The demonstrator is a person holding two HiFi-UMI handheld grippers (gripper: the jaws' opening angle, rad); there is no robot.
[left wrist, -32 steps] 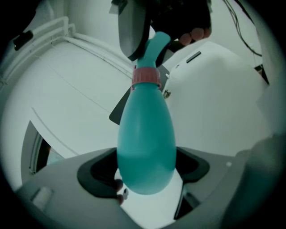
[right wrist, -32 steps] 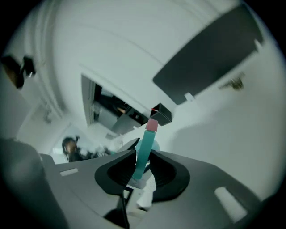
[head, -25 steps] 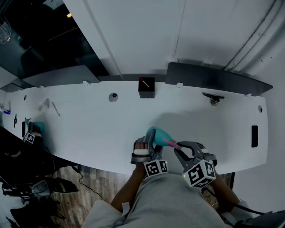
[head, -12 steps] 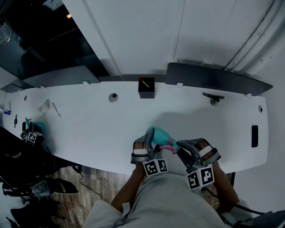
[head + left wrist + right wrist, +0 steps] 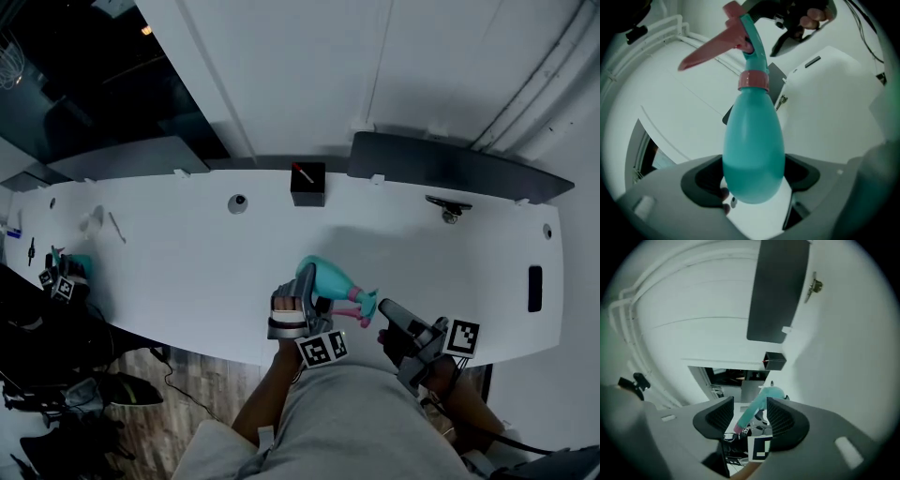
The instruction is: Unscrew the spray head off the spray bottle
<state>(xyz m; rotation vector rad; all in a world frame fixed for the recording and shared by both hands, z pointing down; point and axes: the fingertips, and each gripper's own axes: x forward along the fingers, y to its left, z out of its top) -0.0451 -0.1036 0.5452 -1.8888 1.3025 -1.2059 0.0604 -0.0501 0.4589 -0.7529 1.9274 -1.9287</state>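
Note:
A teal spray bottle (image 5: 323, 276) with a pink spray head (image 5: 356, 296) hangs tilted over the white table's (image 5: 187, 272) near edge. My left gripper (image 5: 304, 307) is shut on its round body (image 5: 752, 145). In the left gripper view the pink collar (image 5: 753, 80) sits on the neck and the trigger (image 5: 710, 49) points up and left. My right gripper (image 5: 386, 321) stands off to the right of the head. Its jaws have just been opening and nothing is between them (image 5: 749, 409). Through their gap the bottle (image 5: 765, 399) shows farther off.
A black box (image 5: 307, 184) stands at the table's back edge beside a dark panel (image 5: 450, 164). A round fitting (image 5: 238, 202), a metal clip (image 5: 448, 208) and a black slot (image 5: 534, 286) lie on the tabletop. Teal gear with marker cubes (image 5: 67, 277) sits far left.
The right gripper let go of the spray head, opened, rolled and drew back to the right. The left gripper carried the bottle slightly up and left.

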